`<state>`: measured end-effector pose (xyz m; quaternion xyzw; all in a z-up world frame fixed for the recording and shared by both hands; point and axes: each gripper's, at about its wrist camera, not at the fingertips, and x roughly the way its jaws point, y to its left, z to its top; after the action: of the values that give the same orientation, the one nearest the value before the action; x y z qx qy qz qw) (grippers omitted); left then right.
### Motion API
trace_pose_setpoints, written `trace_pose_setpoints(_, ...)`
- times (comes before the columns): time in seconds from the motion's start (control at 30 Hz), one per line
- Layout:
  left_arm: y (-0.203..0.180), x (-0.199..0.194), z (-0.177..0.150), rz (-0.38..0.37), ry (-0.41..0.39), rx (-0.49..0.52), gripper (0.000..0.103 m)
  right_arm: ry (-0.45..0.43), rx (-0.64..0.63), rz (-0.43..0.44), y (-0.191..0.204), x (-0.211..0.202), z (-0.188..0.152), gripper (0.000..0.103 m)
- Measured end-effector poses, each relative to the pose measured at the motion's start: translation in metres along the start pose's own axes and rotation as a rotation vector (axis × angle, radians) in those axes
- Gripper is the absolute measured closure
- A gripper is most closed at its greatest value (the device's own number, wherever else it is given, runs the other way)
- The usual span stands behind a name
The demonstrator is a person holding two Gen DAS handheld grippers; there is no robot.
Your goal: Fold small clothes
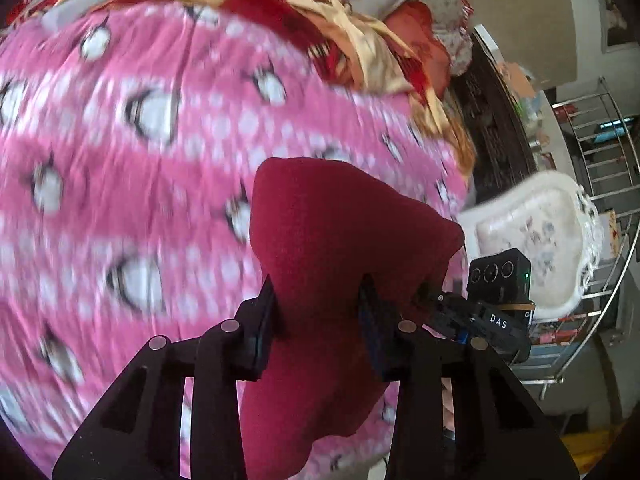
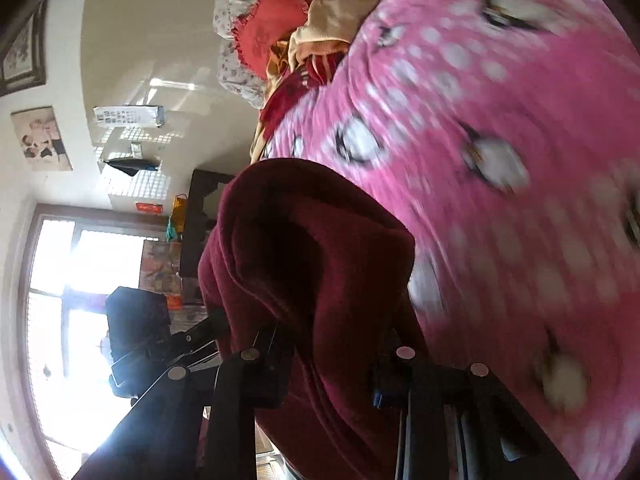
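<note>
Left wrist view: the left gripper [image 1: 320, 320] has its jaws pinching the dark red fleece garment [image 1: 320, 240], bunched between them above the pink penguin-print bedspread [image 1: 140, 160], and right wrist view: the right gripper [image 2: 332, 364] jaws clamp that same garment, draped over them.

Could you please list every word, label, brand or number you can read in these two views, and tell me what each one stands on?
"DAS": white letters on the black body of the right tool, seen from the left wrist view.
White wall chart: rows of small print, too small to read.
Red sign below it: characters too blurred to read.
Pink bedsheet: cartoon pattern only, no text.
Maroon garment: no label visible.
</note>
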<state>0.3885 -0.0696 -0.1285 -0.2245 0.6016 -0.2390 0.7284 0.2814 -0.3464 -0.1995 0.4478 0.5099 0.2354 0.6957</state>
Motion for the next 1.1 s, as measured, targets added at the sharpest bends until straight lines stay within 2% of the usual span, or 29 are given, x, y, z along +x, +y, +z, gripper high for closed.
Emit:
trace_pose_setpoints(0.1,0.015,0.023,0.021,0.047,0.005,-0.018,0.065,0.005,0.018,-0.011,-0.007,0.020,0.033,0.075)
trace_pose_setpoints(0.2,0.038,0.048,0.022,0.135,0.018,-0.044,0.059,0.027,0.069,-0.050,-0.030,0.046,0.046,0.074)
trace_pose_setpoints(0.23,0.044,0.051,0.019,0.137,0.019,-0.044,0.055,0.038,0.067,-0.070,-0.036,0.055,0.048,0.070)
trace_pose_setpoints(0.27,0.048,0.049,0.014,0.117,0.015,-0.045,0.054,0.048,0.082,-0.075,-0.043,0.062,0.049,0.061)
trace_pose_setpoints(0.33,0.053,0.038,0.000,0.083,0.005,-0.049,0.050,0.041,0.132,-0.027,-0.053,0.062,0.045,0.056)
trace_pose_setpoints(0.4,0.054,0.019,-0.022,0.081,-0.020,-0.027,0.050,0.020,0.111,-0.051,-0.046,0.050,0.036,0.048)
trace_pose_setpoints(0.47,0.059,0.003,-0.049,0.104,-0.048,-0.012,0.044,-0.019,0.042,-0.111,-0.031,0.030,0.016,0.034)
trace_pose_setpoints(0.5,0.062,-0.002,-0.062,0.115,-0.054,-0.013,0.039,-0.035,0.013,-0.126,-0.025,0.024,0.007,0.032)
trace_pose_setpoints(0.63,0.076,-0.002,-0.114,0.108,-0.014,-0.031,0.039,-0.058,-0.038,-0.169,-0.017,0.006,-0.051,0.031)
trace_pose_setpoints(0.7,0.080,0.005,-0.136,0.102,0.015,-0.041,0.039,-0.057,-0.058,-0.235,-0.016,0.010,-0.075,0.033)
trace_pose_setpoints(0.73,0.083,0.008,-0.143,0.104,0.028,-0.049,0.039,-0.062,-0.053,-0.244,-0.018,0.009,-0.088,0.040)
trace_pose_setpoints(0.77,0.085,0.012,-0.148,0.103,0.038,-0.060,0.039,-0.055,-0.042,-0.236,-0.019,0.011,-0.098,0.054)
trace_pose_setpoints(0.87,0.089,0.018,-0.155,0.086,0.070,-0.081,0.043,-0.028,-0.045,-0.246,-0.024,0.024,-0.109,0.074)
trace_pose_setpoints(0.9,0.088,0.019,-0.154,0.069,0.082,-0.081,0.059,-0.022,-0.035,-0.242,-0.027,0.027,-0.111,0.077)
trace_pose_setpoints(0.93,0.087,0.018,-0.153,0.054,0.091,-0.082,0.067,-0.025,-0.025,-0.229,-0.029,0.032,-0.104,0.080)
trace_pose_setpoints(0.97,0.087,0.016,-0.152,0.040,0.099,-0.093,0.069,-0.032,-0.018,-0.211,-0.031,0.031,-0.104,0.083)
trace_pose_setpoints(1.03,0.085,0.012,-0.148,0.044,0.097,-0.093,0.090,-0.040,-0.006,-0.182,-0.034,0.026,-0.103,0.086)
trace_pose_setpoints(1.1,0.083,0.005,-0.147,0.051,0.092,-0.077,0.094,-0.045,0.002,-0.163,-0.034,0.025,-0.101,0.086)
